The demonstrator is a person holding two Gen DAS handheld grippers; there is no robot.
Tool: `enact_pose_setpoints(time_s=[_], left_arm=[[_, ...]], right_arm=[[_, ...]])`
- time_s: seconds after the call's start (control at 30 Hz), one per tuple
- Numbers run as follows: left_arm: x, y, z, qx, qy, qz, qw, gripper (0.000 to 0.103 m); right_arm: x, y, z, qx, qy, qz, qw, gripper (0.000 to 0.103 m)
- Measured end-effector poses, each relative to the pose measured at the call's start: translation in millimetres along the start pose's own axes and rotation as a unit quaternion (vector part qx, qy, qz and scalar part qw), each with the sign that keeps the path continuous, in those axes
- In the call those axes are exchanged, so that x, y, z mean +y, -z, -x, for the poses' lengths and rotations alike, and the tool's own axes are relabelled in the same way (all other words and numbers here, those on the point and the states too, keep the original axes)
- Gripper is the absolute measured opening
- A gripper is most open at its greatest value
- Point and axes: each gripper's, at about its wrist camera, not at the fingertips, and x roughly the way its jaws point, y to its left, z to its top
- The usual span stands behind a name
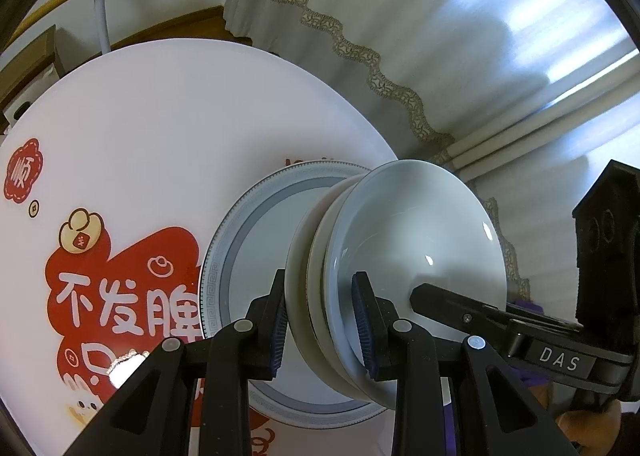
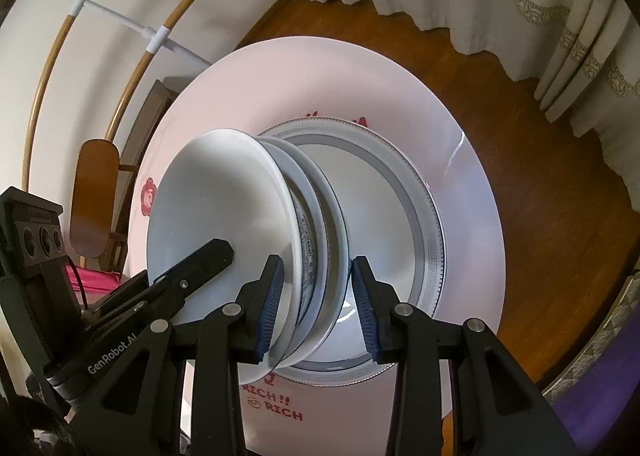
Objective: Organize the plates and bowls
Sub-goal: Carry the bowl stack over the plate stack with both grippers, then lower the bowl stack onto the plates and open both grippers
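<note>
Listing by size, with the patterned plate as landmark.

1. Worktop (image 1: 132, 128): round, white, printed with red cartoon figures and lettering; the patterned plate rests on it.
2. Curtain (image 1: 360, 8): pale, with a scalloped lace band, well behind the patterned plate; wooden floor (image 2: 500, 144) shows beneath it in the right wrist view.
3. Wooden chair (image 2: 94, 192): beyond the worktop's far edge, well apart from the patterned plate.
4. Patterned plate (image 1: 256, 224): white, grey band and key-pattern rim, carrying the stack at its centre.
5. Stack of bowls (image 1: 408, 240): white bowls and small dishes nested, top bowl plain white. It hides most of the patterned plate's middle in both views.
6. Left gripper (image 1: 322, 324): jaws narrowed onto the near edge of the stack, one blue pad (image 1: 362, 320) inside the top bowl, the other outside the lower bowls.
7. Right gripper (image 2: 318, 304): jaws astride the stack's rim on the other side; the left pad touches the top bowl, while whether the right pad bears on the lowest bowl cannot be told.
</note>
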Motion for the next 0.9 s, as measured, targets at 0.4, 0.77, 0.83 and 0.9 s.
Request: enact_pose_setpoints(time_s=[0.4,0.77,0.83,0.9], left_arm=[[1.7,-0.7,-4.3,0.0,0.002,0.0,1.0,0.026],[-2.4,5.0,-2.1,-0.006,0.006,-0.029,0.9996,0.04],[1.2,6.8,2.0,-0.01,0.004,-0.028,0.9996,0.049],[7.4,9.0,9.2,-0.018,0.003,-0.023,0.9996,0.055]], right_arm=[[1.7,1.5,-1.7,-0.002,0.004,-0.003,1.0,0.036],[3.6,1.3,-2.5,-0.011,0.02,-0.006,1.0,0.04],[3.7,1.8,-0.7,-0.016,0.022,-0.009,1.0,0.041],[4.4,3.2,1.8,-0.023,0.024,-0.013,0.999,0.042]])
